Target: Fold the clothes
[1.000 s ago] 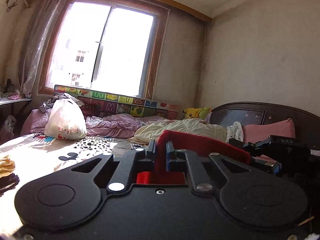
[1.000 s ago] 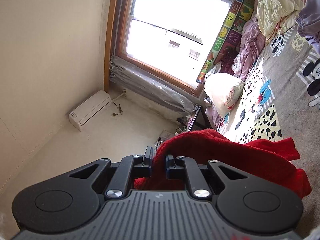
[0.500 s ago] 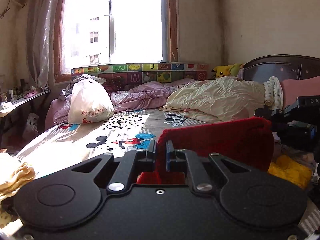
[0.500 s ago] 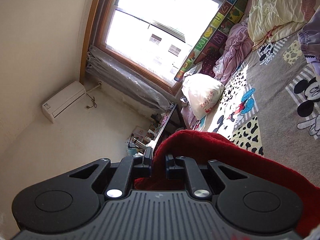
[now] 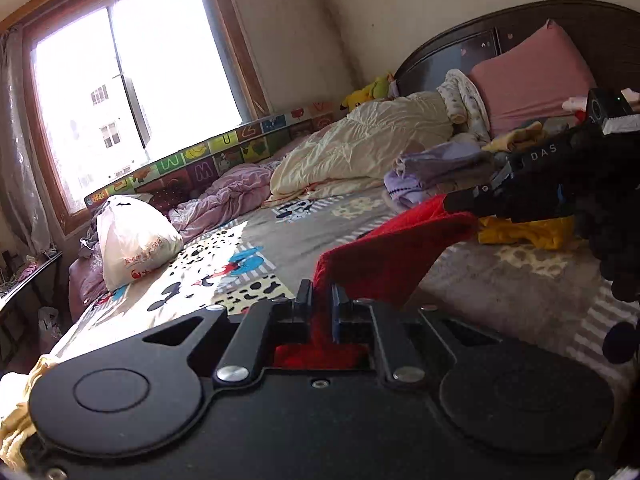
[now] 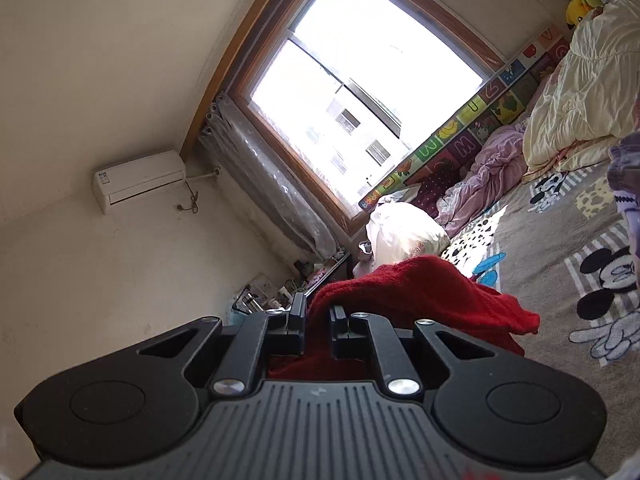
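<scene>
A red knitted garment (image 5: 394,256) hangs stretched between both grippers just above the cartoon-print bedspread (image 5: 248,264). My left gripper (image 5: 320,300) is shut on one edge of it. The other end runs up to the right gripper (image 5: 472,200), seen at the right of the left wrist view. In the right wrist view the same red garment (image 6: 420,292) bunches over my right gripper (image 6: 318,314), which is shut on its edge. That view is rolled sideways.
A cream quilt (image 5: 360,148), a lilac blanket (image 5: 232,196) and a white plastic bag (image 5: 132,236) lie along the window side. A pink pillow (image 5: 528,80), purple clothes (image 5: 436,168) and a yellow garment (image 5: 524,232) sit by the dark headboard (image 5: 440,56). Yellow cloth (image 5: 16,412) lies at the near left.
Both grippers have dropped towards the bed with the red garment, and both have rolled. The garment now spreads lower over the bedspread.
</scene>
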The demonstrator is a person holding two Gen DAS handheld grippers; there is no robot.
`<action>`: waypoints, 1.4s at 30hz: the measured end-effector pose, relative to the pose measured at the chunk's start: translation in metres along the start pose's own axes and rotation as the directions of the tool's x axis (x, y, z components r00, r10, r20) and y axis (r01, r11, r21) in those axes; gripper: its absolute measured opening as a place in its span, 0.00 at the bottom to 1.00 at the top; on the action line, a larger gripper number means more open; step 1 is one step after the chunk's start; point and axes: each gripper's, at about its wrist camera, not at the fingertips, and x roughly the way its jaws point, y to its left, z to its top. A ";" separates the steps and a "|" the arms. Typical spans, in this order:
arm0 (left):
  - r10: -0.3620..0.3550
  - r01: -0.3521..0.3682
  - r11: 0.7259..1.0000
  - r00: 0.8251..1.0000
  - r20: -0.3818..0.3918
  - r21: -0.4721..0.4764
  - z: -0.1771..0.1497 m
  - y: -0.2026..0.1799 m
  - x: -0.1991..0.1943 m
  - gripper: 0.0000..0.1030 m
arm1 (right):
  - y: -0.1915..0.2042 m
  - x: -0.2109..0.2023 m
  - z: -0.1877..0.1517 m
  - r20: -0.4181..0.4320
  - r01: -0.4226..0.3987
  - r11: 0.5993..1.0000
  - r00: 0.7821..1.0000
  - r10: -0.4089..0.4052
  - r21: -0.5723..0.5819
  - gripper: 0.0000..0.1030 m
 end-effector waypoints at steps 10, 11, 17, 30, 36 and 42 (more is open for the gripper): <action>-0.093 0.099 0.995 0.970 -0.227 0.015 -0.087 -0.077 -0.009 0.05 | -0.079 -0.082 -0.145 -0.224 0.266 0.942 0.950 -0.219 0.206 0.11; -0.095 0.101 0.995 0.968 -0.233 0.016 -0.088 -0.079 -0.009 0.04 | -0.076 -0.083 -0.148 -0.228 0.266 0.943 0.949 -0.219 0.201 0.11; -0.090 0.103 0.994 0.959 -0.269 0.034 -0.102 -0.090 -0.013 0.02 | -0.063 -0.092 -0.162 -0.287 0.277 0.949 0.931 -0.225 0.153 0.10; -0.095 -0.060 0.808 0.969 -0.230 -0.586 -0.108 0.019 -0.007 0.26 | -0.068 -0.110 -0.173 -0.283 0.358 0.913 0.912 -0.298 0.194 0.16; -0.050 -0.114 0.447 0.987 -0.152 -0.887 -0.134 0.098 0.030 0.29 | -0.074 -0.100 -0.165 -0.204 0.333 0.924 0.934 -0.295 0.188 0.32; -0.051 -0.122 0.263 0.989 -0.140 -0.957 -0.160 0.136 0.081 0.31 | -0.086 -0.087 -0.159 -0.213 0.337 0.924 0.931 -0.298 0.181 0.37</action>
